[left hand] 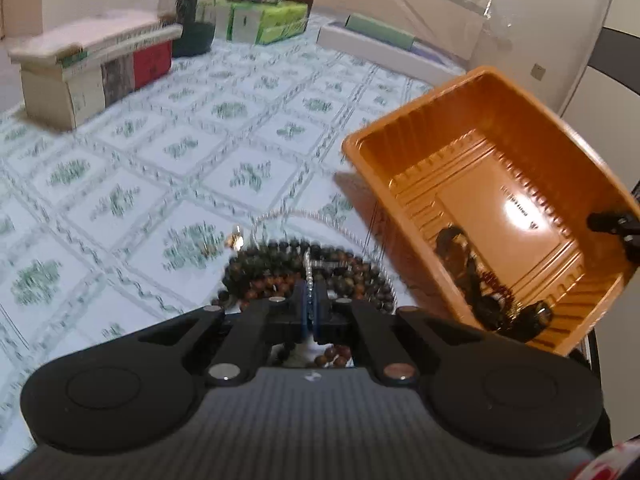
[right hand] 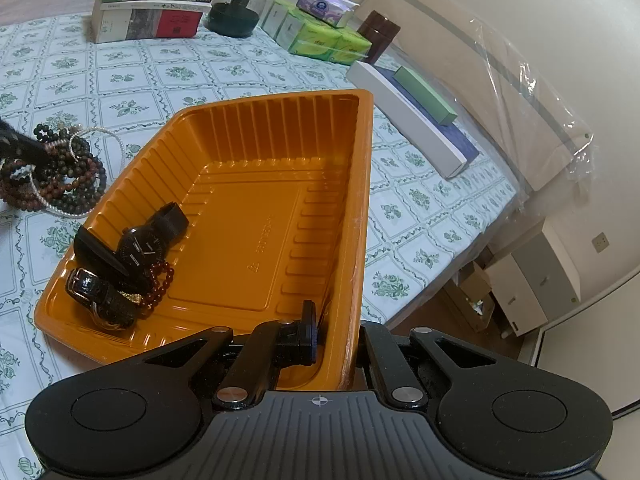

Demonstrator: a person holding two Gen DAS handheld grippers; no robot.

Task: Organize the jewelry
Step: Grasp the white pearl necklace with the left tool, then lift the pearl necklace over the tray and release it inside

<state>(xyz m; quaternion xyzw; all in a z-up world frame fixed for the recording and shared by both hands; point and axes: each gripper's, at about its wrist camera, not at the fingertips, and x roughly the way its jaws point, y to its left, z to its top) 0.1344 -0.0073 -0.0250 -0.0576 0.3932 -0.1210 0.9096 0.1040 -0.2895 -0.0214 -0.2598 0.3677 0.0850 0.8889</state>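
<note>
An orange plastic tray [right hand: 260, 120] sits tilted on the flowered tablecloth. It holds two black watches [right hand: 140, 248] and a red bead bracelet [right hand: 160, 284]. My right gripper [right hand: 336, 328] is shut on the tray's near right wall, one finger inside and the other hidden outside; that inner finger [left hand: 608, 222] also shows in the left wrist view. Left of the tray [left hand: 520, 128] lies a pile of dark and brown bead bracelets [left hand: 280, 272] [right hand: 68, 176] with a thin white bead strand [left hand: 304, 213]. My left gripper [left hand: 310, 292] [right hand: 24, 146] stands over the pile, shut on that strand.
Along the back of the table stand stacked books [right hand: 148, 12], a dark green domed container [right hand: 240, 4], green tissue packs [right hand: 320, 36] and a brown jar [right hand: 378, 34]. A long white box [right hand: 408, 120] and a plastic-wrapped board [right hand: 480, 80] line the right edge, with cartons on the floor beyond.
</note>
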